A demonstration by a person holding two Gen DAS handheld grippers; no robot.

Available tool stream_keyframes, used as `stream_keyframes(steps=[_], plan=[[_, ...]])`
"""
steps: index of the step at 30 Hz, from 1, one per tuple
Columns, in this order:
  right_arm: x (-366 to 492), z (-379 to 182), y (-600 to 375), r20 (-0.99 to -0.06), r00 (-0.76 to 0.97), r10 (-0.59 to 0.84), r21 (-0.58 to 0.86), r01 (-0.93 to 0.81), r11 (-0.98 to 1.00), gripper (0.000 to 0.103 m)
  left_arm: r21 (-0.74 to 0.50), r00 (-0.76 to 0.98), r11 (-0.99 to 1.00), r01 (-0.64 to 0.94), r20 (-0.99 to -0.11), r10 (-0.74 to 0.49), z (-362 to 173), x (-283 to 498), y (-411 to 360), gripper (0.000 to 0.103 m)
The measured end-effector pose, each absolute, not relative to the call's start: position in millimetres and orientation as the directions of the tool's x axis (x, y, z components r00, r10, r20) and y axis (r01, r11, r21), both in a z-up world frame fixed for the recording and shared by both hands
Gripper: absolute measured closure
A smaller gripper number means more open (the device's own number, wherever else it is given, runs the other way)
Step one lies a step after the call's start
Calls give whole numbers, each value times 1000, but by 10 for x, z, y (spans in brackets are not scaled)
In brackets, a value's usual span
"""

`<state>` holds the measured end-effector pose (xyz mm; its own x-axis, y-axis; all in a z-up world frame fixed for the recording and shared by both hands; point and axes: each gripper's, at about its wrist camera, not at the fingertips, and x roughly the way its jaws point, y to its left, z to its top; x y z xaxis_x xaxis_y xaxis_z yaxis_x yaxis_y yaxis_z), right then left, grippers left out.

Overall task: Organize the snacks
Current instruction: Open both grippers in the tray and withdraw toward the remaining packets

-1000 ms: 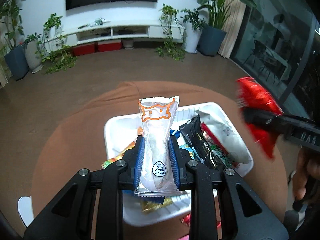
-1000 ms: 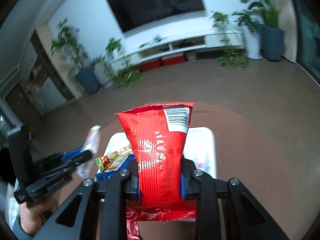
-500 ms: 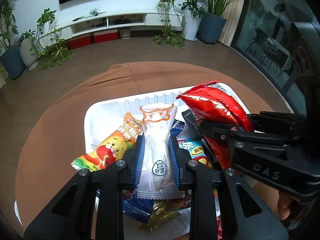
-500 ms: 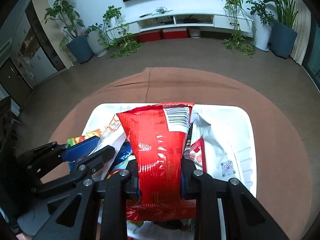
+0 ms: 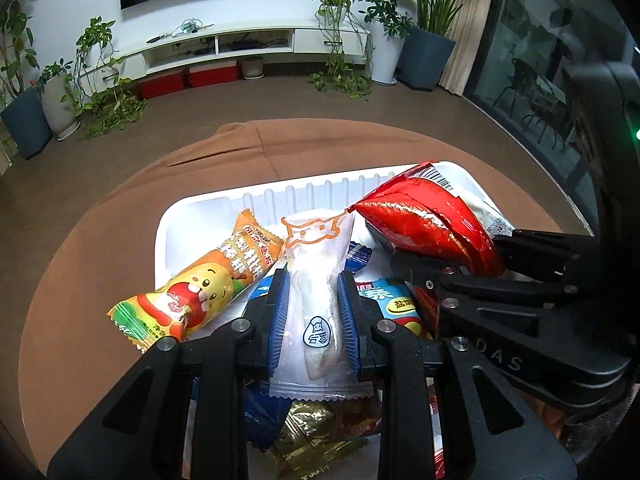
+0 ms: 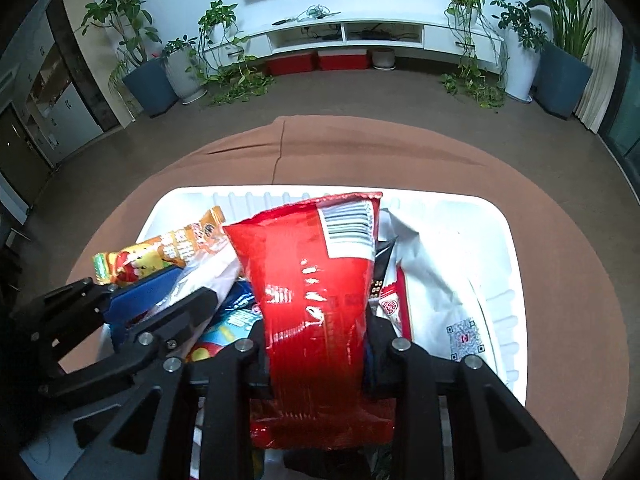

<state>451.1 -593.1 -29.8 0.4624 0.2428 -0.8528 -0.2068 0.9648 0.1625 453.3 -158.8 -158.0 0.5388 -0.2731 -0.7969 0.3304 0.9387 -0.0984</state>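
A white tray (image 5: 200, 208) of snacks sits on a round brown table (image 5: 100, 240). My left gripper (image 5: 313, 312) is shut on a clear white snack packet (image 5: 316, 280) with an orange cat outline, held low over the tray's left half. My right gripper (image 6: 316, 344) is shut on a red snack bag (image 6: 316, 280), held over the tray's (image 6: 500, 216) middle; the red bag also shows in the left wrist view (image 5: 424, 220). The two grippers are side by side, the left gripper showing in the right wrist view (image 6: 160, 300).
In the tray lie an orange and green packet (image 5: 200, 288), a blue packet (image 5: 396, 300), a white pouch with a QR code (image 6: 448, 288) and gold wrappers (image 5: 312, 436). Beyond the table are brown floor, potted plants and a TV shelf (image 6: 344, 36).
Both grippers have come down and forward from above the table to just over the tray, closing in beside each other. Each still holds its packet.
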Motion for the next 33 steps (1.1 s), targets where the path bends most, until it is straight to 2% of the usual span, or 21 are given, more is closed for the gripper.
stream_keyframes(steps=[4, 7, 11, 13, 15, 21, 27, 33], plan=[[4496, -319, -5927, -854, 466, 231, 142, -218, 966, 69, -97, 544, 937, 335, -792, -276, -1599, 4568, -1595, 79], [4479, -301, -5935, -857, 462, 227, 139, -218, 966, 67, -94, 550, 943, 320, -792, -266, -1585, 4579, -1571, 73], [4448, -241, -5953, -851, 482, 206, 119, -204, 972, 58, -87, 566, 952, 295, -786, -247, -1524, 4571, -1517, 62], [4428, -191, -5967, -844, 500, 194, 104, -203, 974, 48, -82, 578, 953, 290, -779, -243, -1466, 4547, -1490, 56], [4407, -131, -5992, -837, 512, 194, 102, -203, 974, 44, -80, 593, 954, 288, -768, -243, -1385, 4500, -1463, 46], [4231, 79, -6065, -814, 545, 203, 103, -209, 972, 34, -83, 630, 952, 296, -732, -260, -1111, 4209, -1406, 26], [3833, 349, -6092, -771, 588, 246, 119, -247, 962, 29, -110, 647, 955, 277, -713, -270, -905, 3755, -1261, 16], [3253, 360, -6244, -752, 590, 294, 156, -275, 949, 24, -147, 608, 967, 210, -755, -246, -1016, 3120, -1148, 16]])
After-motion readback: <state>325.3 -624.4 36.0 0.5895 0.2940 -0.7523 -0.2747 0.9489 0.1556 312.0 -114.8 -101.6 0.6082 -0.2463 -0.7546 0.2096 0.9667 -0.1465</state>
